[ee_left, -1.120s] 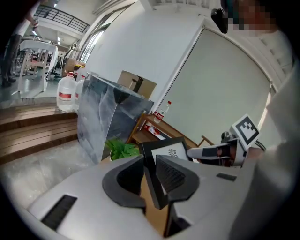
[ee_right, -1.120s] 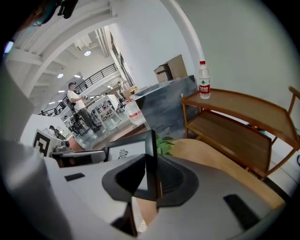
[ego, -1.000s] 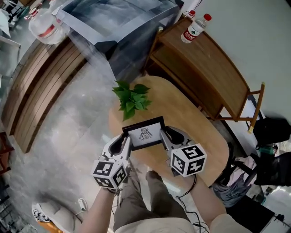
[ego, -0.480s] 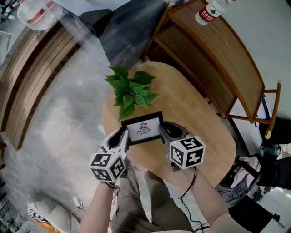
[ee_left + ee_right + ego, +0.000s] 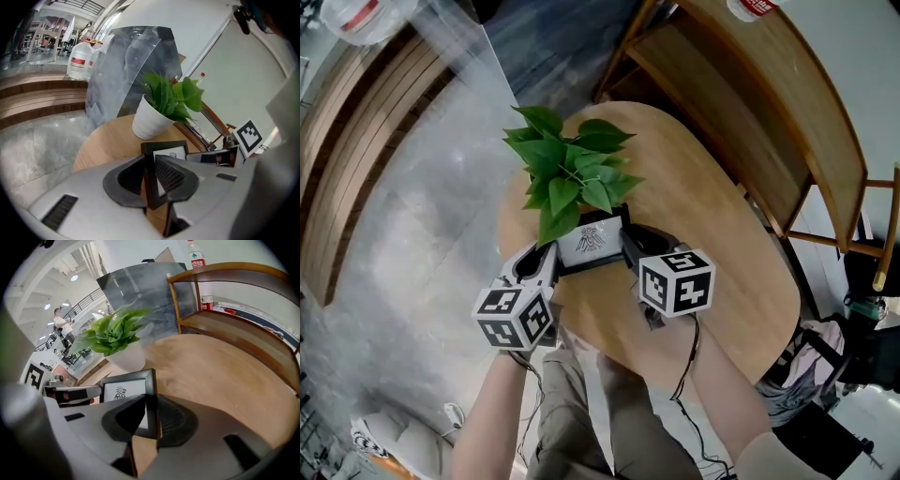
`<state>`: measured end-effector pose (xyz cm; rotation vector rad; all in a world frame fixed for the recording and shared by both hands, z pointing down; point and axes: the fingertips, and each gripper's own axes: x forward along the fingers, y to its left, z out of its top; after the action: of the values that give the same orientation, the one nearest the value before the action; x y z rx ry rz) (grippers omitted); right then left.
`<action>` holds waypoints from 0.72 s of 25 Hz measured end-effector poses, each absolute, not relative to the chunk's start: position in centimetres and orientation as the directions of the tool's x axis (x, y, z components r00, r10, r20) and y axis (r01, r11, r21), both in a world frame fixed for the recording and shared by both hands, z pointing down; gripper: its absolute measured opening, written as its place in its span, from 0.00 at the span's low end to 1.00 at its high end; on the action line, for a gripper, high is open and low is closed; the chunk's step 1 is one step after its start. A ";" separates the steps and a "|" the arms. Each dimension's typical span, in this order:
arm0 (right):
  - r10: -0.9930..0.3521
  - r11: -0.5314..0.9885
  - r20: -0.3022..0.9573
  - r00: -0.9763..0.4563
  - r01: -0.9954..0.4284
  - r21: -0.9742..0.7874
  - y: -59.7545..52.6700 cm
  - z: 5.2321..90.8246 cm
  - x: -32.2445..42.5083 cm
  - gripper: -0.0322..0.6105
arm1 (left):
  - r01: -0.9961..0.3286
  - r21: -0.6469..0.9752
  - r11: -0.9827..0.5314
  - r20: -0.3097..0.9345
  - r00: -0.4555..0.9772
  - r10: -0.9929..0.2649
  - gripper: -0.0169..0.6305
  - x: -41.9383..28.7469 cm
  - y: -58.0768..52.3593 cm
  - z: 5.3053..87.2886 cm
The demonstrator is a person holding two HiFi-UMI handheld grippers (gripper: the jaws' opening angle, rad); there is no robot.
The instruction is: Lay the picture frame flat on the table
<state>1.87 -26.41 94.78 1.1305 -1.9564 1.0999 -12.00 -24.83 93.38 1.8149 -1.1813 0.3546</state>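
Observation:
A small black picture frame (image 5: 591,242) with a white print is held between both grippers above the round wooden table (image 5: 712,234), just in front of a potted plant. My left gripper (image 5: 551,265) is shut on the frame's left edge (image 5: 149,180). My right gripper (image 5: 628,246) is shut on its right edge (image 5: 151,397). In the left gripper view the frame stands nearly upright with its face towards me. Leaves hide the frame's top edge in the head view.
A green plant (image 5: 567,173) in a white pot (image 5: 149,123) stands on the table close behind the frame. A wooden shelf unit (image 5: 769,112) with a bottle (image 5: 196,261) on top is to the right. A grey plastic-wrapped panel (image 5: 124,70) leans behind the table.
Both grippers have carried the frame forward over the table, up close to the plant. The head view has shifted so the plant now overlaps the frame's top.

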 end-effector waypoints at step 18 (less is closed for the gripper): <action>-0.478 0.303 0.757 -0.445 -0.893 -0.333 -28.1 96.7 2.1 0.16 | -0.850 0.507 -0.146 0.673 0.496 -0.548 0.17 -11.5 -25.3 96.0</action>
<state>2.08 -28.08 96.69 1.2142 -2.0457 1.0243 -11.54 -25.33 95.97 1.8250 -1.1701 0.4134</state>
